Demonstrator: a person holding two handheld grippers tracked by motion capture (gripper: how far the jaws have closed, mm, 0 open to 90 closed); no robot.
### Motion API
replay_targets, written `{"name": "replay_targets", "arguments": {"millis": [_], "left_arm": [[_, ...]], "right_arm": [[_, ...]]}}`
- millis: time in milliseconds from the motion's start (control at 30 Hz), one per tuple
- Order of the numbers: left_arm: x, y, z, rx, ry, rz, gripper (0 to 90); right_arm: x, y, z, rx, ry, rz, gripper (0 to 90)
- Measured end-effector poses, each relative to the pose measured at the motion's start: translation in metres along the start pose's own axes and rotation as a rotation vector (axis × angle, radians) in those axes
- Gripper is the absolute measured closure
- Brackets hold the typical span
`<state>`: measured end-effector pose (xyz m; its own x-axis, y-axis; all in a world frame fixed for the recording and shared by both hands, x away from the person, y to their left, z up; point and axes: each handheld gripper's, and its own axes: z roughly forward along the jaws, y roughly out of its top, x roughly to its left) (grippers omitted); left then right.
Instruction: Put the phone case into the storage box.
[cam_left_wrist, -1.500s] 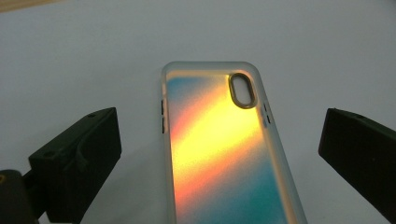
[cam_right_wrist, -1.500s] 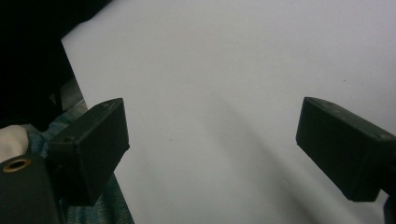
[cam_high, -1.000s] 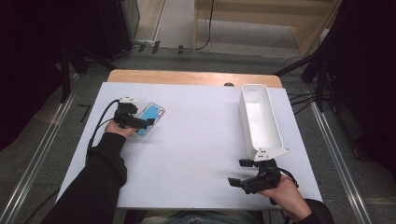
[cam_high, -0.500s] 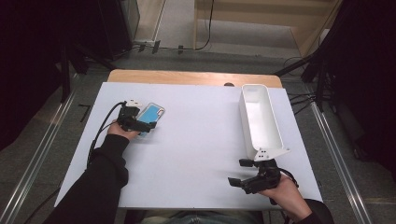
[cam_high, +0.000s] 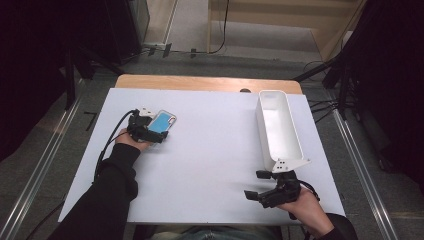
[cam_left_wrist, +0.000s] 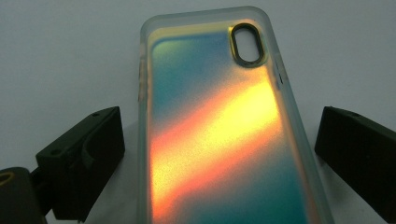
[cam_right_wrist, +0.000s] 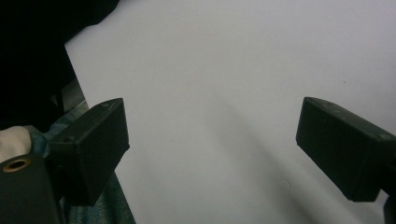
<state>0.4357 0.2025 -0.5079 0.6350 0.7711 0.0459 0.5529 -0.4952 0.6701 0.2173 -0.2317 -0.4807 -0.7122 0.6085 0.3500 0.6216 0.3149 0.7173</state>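
A phone case (cam_high: 163, 121) with an iridescent blue-orange back lies flat on the white table (cam_high: 210, 150) at the left. In the left gripper view the case (cam_left_wrist: 219, 116) runs up between the two black jaws, camera cut-out at the far end. My left gripper (cam_high: 156, 131) is open, one jaw on each side of the case's near half, with a small gap on both sides (cam_left_wrist: 219, 140). My right gripper (cam_high: 254, 185) is open over bare table near the front edge, with nothing between its jaws (cam_right_wrist: 210, 135).
A long white bin (cam_high: 278, 130) stands at the right of the table, just beyond the right gripper, with a small tab at its near end. A wooden strip (cam_high: 200, 82) borders the table's far edge. Metal rails run along both sides on the floor.
My left hand and gripper have crept a little forward and to the right along the phone case. The right gripper has not moved.
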Motion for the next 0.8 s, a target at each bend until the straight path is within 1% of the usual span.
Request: {"name": "replay_targets", "arguments": {"millis": [367,567,633,800], "left_arm": [[-0.0027,-0.0014,-0.0019,-0.009,0.012,-0.023,5.8],[-0.0023,-0.0028,-0.0042,-0.021,0.004,-0.015,11.9],[-0.0012,-0.0033,-0.0051,-0.025,0.004,-0.016,15.7],[-0.0011,-0.0028,-0.0054,-0.022,0.004,-0.013,16.2]], "right_arm": [[0.0006,-0.0002,0.0,0.005,0.0,0.001,7.9],[0.0007,-0.0001,0.0002,0.005,0.0,0.001,8.0],[0.0009,-0.0001,0.0004,0.004,0.002,-0.001,7.9],[0.0008,-0.0001,0.0006,0.007,0.001,-0.005,8.0]]}}
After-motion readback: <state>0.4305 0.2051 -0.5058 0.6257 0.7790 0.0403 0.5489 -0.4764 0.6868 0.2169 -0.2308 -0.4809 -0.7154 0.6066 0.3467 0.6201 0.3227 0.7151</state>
